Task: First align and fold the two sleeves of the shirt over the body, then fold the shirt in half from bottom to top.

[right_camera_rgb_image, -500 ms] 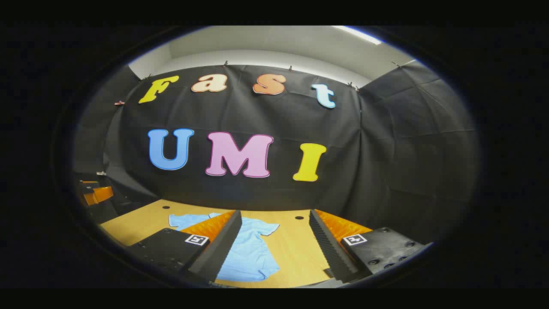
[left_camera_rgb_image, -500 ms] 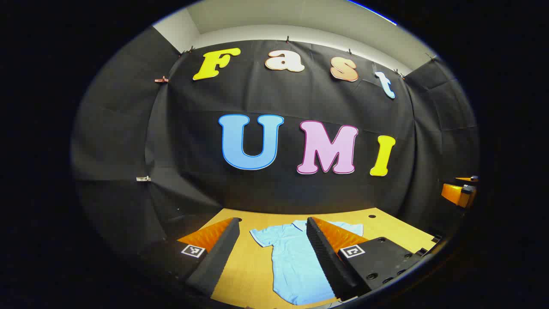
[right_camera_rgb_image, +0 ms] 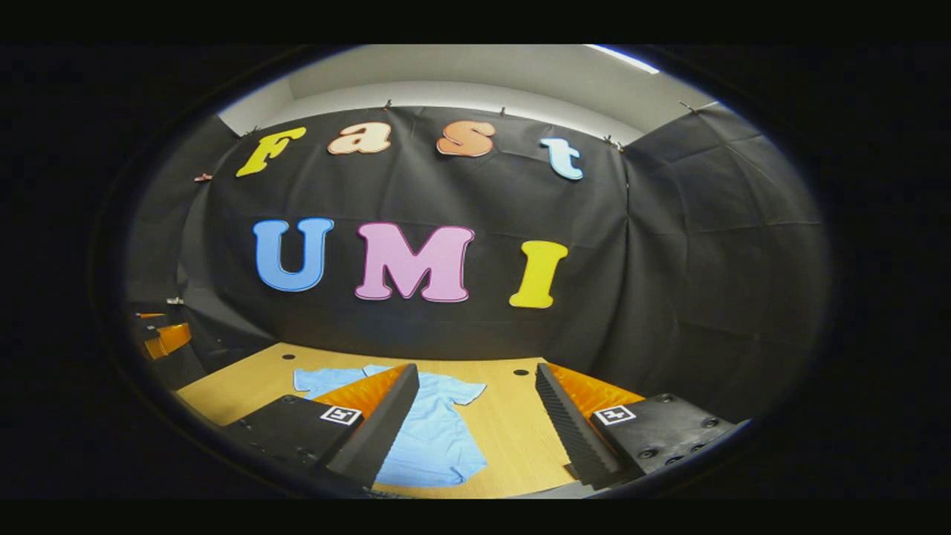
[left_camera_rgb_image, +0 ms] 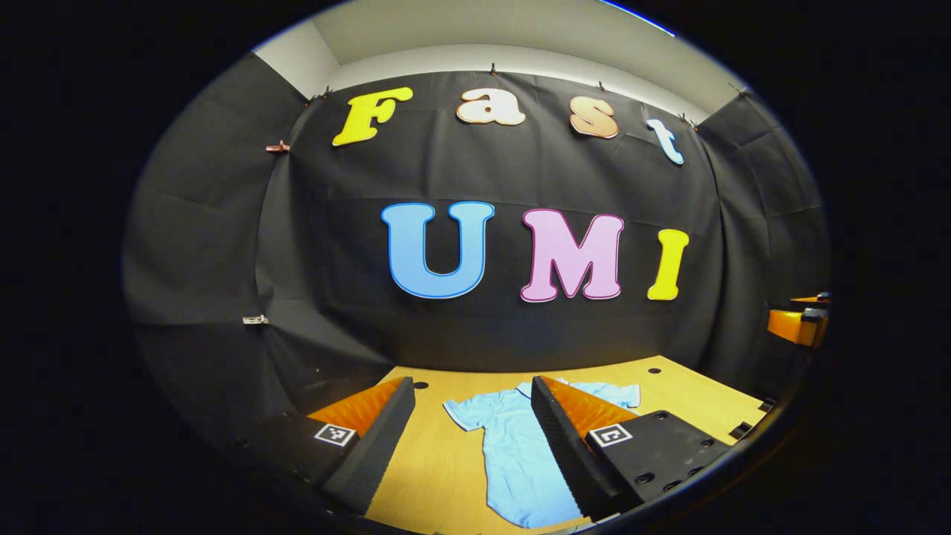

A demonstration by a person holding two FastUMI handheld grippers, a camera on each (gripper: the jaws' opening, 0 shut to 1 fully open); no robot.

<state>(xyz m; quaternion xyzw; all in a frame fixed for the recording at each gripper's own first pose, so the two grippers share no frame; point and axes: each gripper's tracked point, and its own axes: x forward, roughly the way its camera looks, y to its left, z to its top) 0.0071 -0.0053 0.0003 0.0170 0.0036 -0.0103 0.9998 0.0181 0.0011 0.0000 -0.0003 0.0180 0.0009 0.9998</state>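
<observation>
In the left gripper view, your left gripper [left_camera_rgb_image: 468,438] hangs above the wooden table [left_camera_rgb_image: 691,386] with its jaws spread wide and nothing between them. The light blue short-sleeved shirt [left_camera_rgb_image: 513,453] lies flat on the table, ahead of and below the jaws. Its body runs through the gap, close to the right-hand finger [left_camera_rgb_image: 565,446], which covers part of it. One sleeve [left_camera_rgb_image: 464,412] spreads out in the open gap between the fingers; the other sleeve [left_camera_rgb_image: 613,392] pokes out past the far side of the right-hand finger. The collar end lies toward the black cloth wall [left_camera_rgb_image: 223,245], the hem toward you. The left-hand finger [left_camera_rgb_image: 375,442] sits over bare wood, well apart from the shirt. At the far right edge, an orange part of the other gripper [left_camera_rgb_image: 799,325] shows.

In the right gripper view, your right gripper [right_camera_rgb_image: 475,435] is also held above the table [right_camera_rgb_image: 520,438], jaws wide and holding nothing. Here the shirt [right_camera_rgb_image: 435,442] lies by the left-hand finger [right_camera_rgb_image: 379,435], which crosses its body. One sleeve [right_camera_rgb_image: 464,390] reaches into the gap between the fingers, and the other sleeve [right_camera_rgb_image: 319,380] lies beyond that finger's outer side. The right-hand finger [right_camera_rgb_image: 572,435] stands over bare wood, clear of the shirt. At the far left edge you see part of the other gripper [right_camera_rgb_image: 167,338].
</observation>
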